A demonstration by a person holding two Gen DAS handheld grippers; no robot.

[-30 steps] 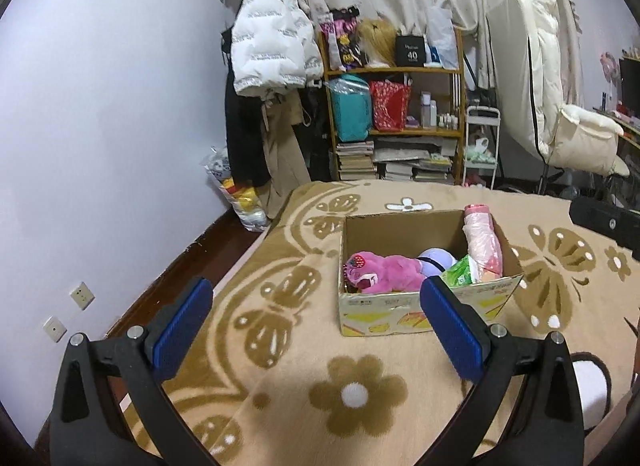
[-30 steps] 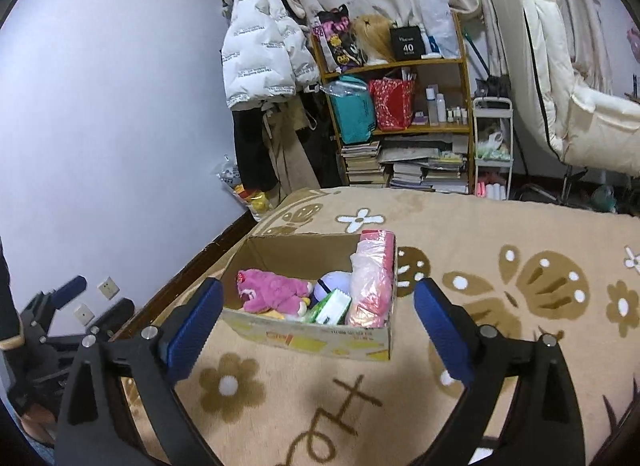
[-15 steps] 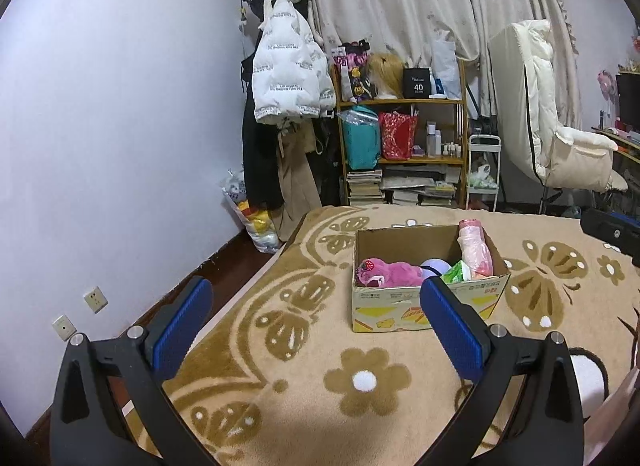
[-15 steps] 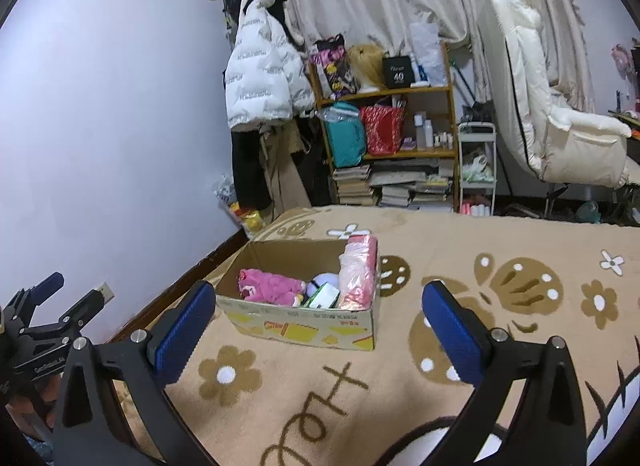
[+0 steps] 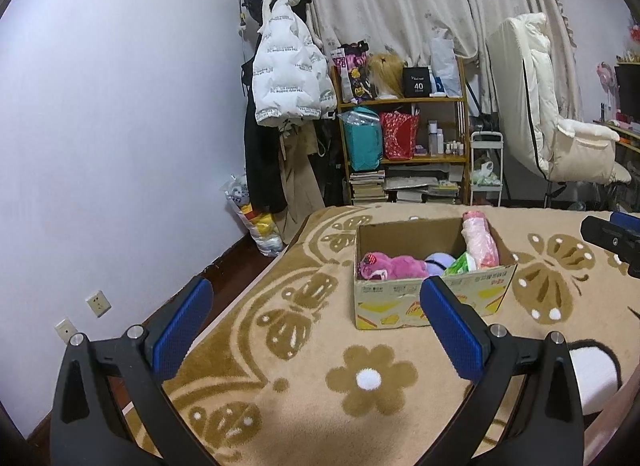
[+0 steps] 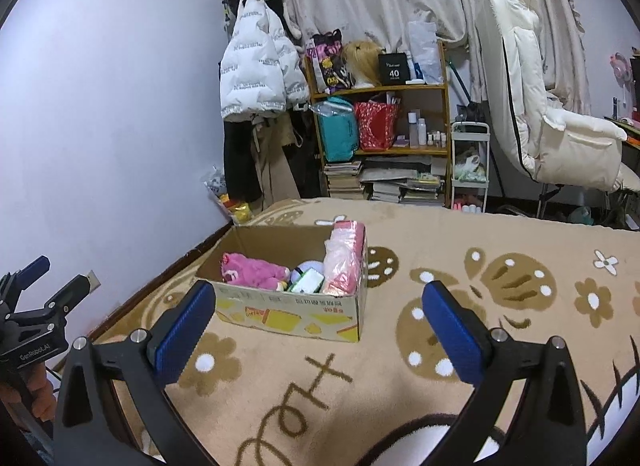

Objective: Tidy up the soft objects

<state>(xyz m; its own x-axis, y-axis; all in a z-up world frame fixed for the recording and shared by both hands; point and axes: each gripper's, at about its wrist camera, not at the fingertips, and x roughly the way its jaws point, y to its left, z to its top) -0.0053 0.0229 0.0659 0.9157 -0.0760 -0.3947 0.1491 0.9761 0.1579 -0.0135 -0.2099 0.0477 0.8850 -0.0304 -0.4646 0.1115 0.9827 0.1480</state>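
The cardboard box (image 5: pixel 430 300) stands on the blanket (image 5: pixel 304 378). In the box, a plush toy (image 5: pixel 394 266) lies at the left, a ball (image 5: pixel 439 260) in the middle, and a wrapped roll (image 5: pixel 480 240) leans at the right. Behind the blanket stands a shelf (image 5: pixel 404 153); a jacket (image 5: pixel 290 79) hangs left of it, a chair (image 5: pixel 556 133) is at the right.

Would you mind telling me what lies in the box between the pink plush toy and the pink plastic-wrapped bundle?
In the right wrist view, a pale purple ball and a green-and-white packet lie between the pink plush toy and the pink plastic-wrapped bundle.
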